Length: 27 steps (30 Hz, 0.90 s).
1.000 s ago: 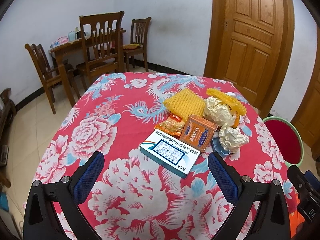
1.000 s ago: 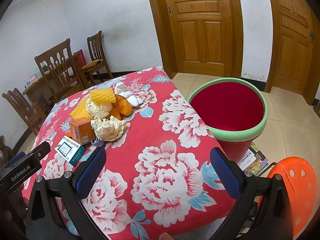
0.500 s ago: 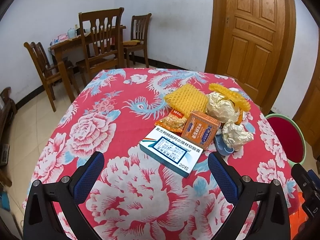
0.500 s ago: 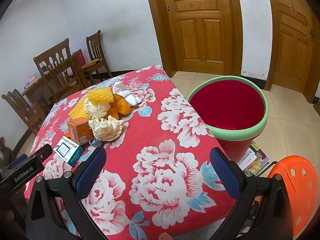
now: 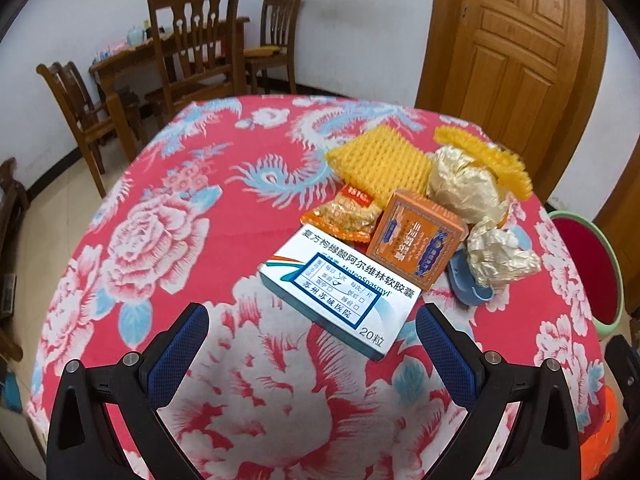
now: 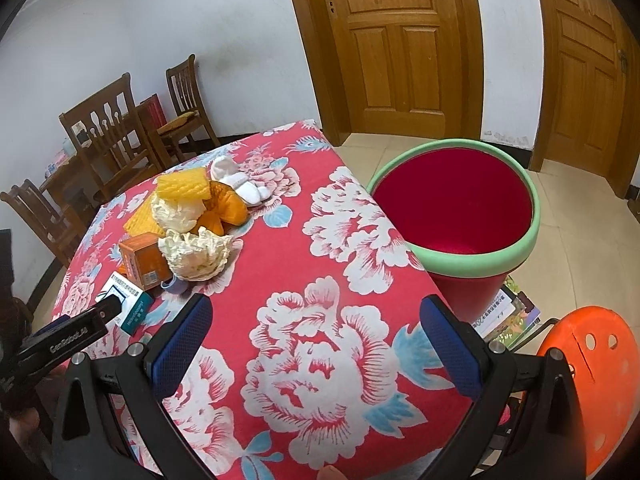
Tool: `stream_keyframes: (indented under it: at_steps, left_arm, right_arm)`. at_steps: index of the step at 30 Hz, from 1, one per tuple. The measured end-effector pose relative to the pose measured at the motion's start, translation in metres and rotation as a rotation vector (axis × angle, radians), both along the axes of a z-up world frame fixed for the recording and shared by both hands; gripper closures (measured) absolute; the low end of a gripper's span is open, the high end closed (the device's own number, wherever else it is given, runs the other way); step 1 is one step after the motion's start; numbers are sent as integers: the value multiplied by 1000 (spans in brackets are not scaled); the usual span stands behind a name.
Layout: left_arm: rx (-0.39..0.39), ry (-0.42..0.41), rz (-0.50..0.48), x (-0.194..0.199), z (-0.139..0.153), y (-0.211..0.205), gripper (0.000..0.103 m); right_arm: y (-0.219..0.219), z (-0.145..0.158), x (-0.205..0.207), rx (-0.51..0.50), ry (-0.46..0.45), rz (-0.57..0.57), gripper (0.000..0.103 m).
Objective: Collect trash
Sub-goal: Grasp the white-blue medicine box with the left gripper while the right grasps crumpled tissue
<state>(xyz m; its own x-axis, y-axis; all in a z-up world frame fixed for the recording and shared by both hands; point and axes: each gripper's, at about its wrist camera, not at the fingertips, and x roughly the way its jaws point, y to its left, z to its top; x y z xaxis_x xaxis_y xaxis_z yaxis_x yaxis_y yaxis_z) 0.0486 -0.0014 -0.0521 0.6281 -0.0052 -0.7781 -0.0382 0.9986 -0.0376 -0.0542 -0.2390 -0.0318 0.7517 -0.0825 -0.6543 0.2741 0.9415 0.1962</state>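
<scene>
A pile of trash lies on the red flowered tablecloth [image 5: 160, 240]: a white and teal medicine box [image 5: 340, 292], an orange box [image 5: 416, 240], a snack wrapper [image 5: 344, 216], yellow foam netting [image 5: 380, 164], two crumpled cream papers [image 5: 464, 184] and a small blue cup [image 5: 468, 292]. My left gripper [image 5: 312, 344] is open, just short of the medicine box. My right gripper [image 6: 316, 332] is open and empty over the tablecloth [image 6: 320, 340], with the pile [image 6: 192, 248] far to its left. A red bin with a green rim [image 6: 456, 208] stands beside the table.
An orange stool [image 6: 592, 380] and some books [image 6: 508, 312] sit on the floor by the bin. White socks [image 6: 240, 184] lie behind the pile. Wooden chairs and a side table [image 5: 180, 64] stand by the far wall. Wooden doors [image 6: 400, 40] are behind the bin.
My left gripper has moved closer to the medicine box and the pile. My right gripper has shifted slightly; the bin looks a little nearer. Both stay open.
</scene>
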Motion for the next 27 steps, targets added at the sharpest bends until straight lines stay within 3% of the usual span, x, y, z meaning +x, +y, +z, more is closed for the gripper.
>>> stream_keyframes:
  at_steps: [12,27]
  left_arm:
    - [57,94,-6,31,-20,-25,0]
    - [17,99,58,9,-16,25,0]
  right_arm:
    - [-15,-4,10,34,34,-2,1]
    - [-10,-3,16,32,40,31,1]
